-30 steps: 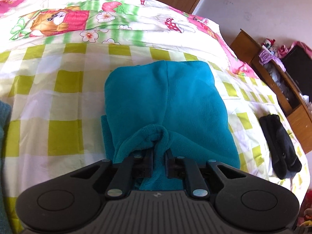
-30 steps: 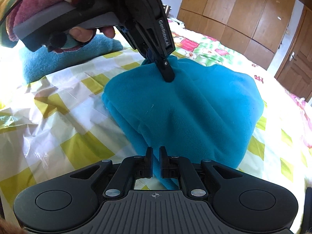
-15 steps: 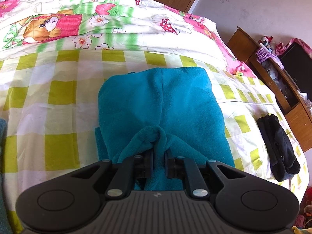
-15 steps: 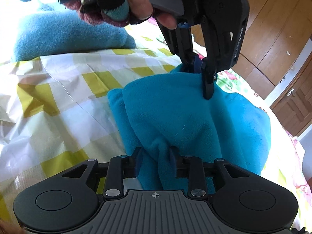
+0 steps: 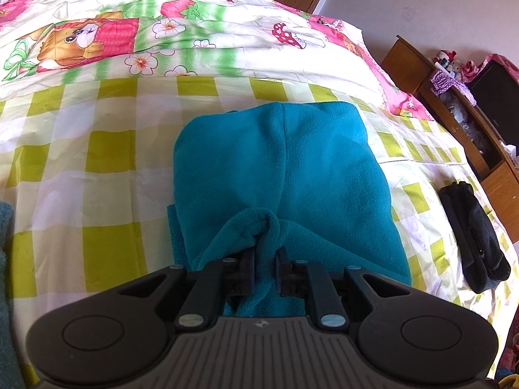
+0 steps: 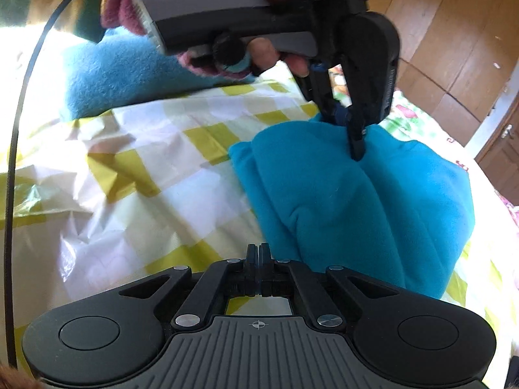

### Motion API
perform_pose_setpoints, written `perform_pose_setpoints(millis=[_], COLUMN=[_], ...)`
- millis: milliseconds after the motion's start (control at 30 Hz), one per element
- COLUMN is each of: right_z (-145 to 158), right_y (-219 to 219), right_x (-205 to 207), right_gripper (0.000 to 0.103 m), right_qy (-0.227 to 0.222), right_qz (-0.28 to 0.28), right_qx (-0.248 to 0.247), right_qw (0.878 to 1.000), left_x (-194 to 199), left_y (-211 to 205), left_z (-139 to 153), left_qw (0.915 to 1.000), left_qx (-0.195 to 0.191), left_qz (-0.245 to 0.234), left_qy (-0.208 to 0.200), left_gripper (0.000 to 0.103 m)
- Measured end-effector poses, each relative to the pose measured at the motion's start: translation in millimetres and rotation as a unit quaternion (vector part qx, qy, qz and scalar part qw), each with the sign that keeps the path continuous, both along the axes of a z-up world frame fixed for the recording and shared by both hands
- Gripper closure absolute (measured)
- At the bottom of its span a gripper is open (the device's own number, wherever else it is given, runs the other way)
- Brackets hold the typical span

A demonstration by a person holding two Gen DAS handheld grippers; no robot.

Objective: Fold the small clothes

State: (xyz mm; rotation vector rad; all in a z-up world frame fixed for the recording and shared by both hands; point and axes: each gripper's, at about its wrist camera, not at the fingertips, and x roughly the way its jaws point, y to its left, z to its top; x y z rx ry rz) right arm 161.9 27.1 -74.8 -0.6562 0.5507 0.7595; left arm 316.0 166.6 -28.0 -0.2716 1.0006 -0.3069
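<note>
Pinching a bunched fold of the teal fleece [image 5: 279,168], the left gripper [image 5: 265,261] has its fingers clenched on the cloth. The fleece lies folded on the checked bed cover [image 5: 97,162]. The right gripper [image 6: 258,253] hovers just beside it, fingers pressed together on nothing.

Teal fleece garment [image 5: 279,175], folded into a thick rounded bundle, near edge bunched up, lying on checked sheet [image 5: 107,175].
</note>
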Motion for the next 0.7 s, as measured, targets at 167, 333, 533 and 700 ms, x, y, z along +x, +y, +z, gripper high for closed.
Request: perform_pose_setpoints(millis=[167,333,533,700], right_z=[-8,-14,-28,-3], right_y=[4,3,12,0], right_x=[8,6,17,24], right_gripper=[0.091,0.086,0.086,0.103], right_qy=[-0.105,-0.078,-0.085,0.016], right_qz=[-0.009,-0.002,-0.031,-0.052], right_qx=[-0.059,-0.064,-0.078,-0.018], right_qw=[0.993,0.995,0.993,0.998], left_x=[1,1,-2,-2], left_y=[0,5,6,4], left_z=[0,-2,1,0], left_qw=[1.0000,0.9999,0.9999,0.9997], left_qx=[-0.003,-0.016,-0.007,0.006], left_qz=[-0.004,-0.002,-0.011,-0.020], left_qy=[-0.001,0.002,-0.005,-0.012], left_gripper=[0.074,0.073,0.073,0.073])
